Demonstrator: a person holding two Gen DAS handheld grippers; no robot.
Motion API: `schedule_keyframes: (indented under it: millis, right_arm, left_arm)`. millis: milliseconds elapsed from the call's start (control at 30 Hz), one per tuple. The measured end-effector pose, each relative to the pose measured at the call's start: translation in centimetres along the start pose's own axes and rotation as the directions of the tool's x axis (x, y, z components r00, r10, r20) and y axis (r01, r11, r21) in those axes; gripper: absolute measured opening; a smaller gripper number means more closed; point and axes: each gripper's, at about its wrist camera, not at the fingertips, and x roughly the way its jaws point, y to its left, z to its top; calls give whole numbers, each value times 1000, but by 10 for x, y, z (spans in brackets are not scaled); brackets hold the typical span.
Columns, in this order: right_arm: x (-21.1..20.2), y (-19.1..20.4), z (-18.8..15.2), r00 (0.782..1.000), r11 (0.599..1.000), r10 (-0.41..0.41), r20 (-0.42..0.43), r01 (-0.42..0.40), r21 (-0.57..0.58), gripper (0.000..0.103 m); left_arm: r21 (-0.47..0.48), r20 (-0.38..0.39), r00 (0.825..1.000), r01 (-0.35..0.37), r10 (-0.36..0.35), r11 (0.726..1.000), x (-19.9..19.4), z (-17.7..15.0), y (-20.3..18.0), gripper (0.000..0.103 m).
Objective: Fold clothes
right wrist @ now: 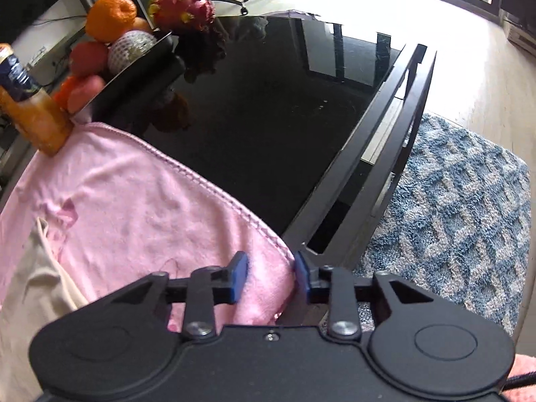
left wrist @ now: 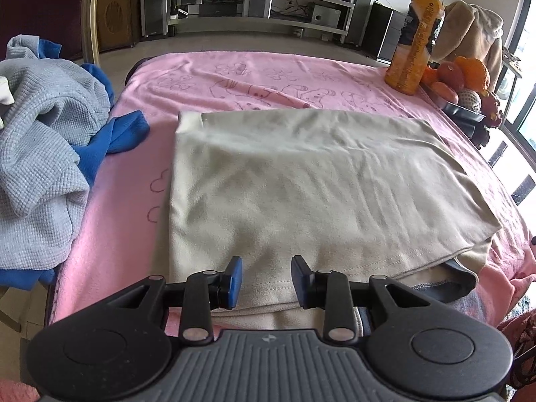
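A pink printed towel (left wrist: 274,77) covers the glossy black glass worktop (right wrist: 274,107); on it lies the folded beige garment (left wrist: 301,194). The left hand-held gripper (left wrist: 267,281) hovers spread over its near hem. The right hand-held gripper (right wrist: 269,276) is spread at the towel's corner.

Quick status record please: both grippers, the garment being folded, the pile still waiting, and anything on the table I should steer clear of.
left gripper: open, empty, at near hem of beige garment
right gripper: open, empty, over pink towel corner
garment: folded flat on the towel
waiting pile: grey waffle top and blue garment, left side
hazards: juice bottle, fruit tray on black glass table
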Motion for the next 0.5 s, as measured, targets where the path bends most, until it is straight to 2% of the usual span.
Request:
schedule_keyframes:
  millis: [67,100,133,200,267,333,433,467,500]
  right_arm:
    - [0,3,-2,1000,1000,-5,7,5,-23,18]
    - [-3,5,-4,1000,999,5,23,-4,-42,8]
    - [-6,8,-5,999,998,21,41,-18,-57,7]
    - [-23,17,-10,990,993,25,138,-9,-114,7]
    - [-41,29,-14,971,981,-3,240,50,-189,6]
    - [-54,42,-16,951,958,-48,305,130,-255,6]
    - [-43,54,-14,933,908,-203,298,293,-300,8]
    - [-42,54,-14,919,901,-240,313,331,-279,11]
    - [-45,53,-14,913,905,-242,329,334,-263,19]
  left_arm:
    - [2,1,1000,0,0,1000,0,0,-1,31]
    - [1,2,1000,0,0,1000,0,0,-1,31]
    - [-1,3,1000,1,-1,1000,-1,1,0,31]
    - [-3,5,1000,6,-5,1000,-2,1,0,31]
    - [3,3,1000,11,-11,1000,-2,1,-1,31]
    - [17,-2,1000,18,-17,1000,-2,0,-4,31]
    - [33,-3,1000,25,-25,999,-4,-1,-6,31]
    - [36,0,1000,27,-27,999,-4,-2,-6,31]
    - [33,0,1000,27,-28,999,-5,-2,-5,31]
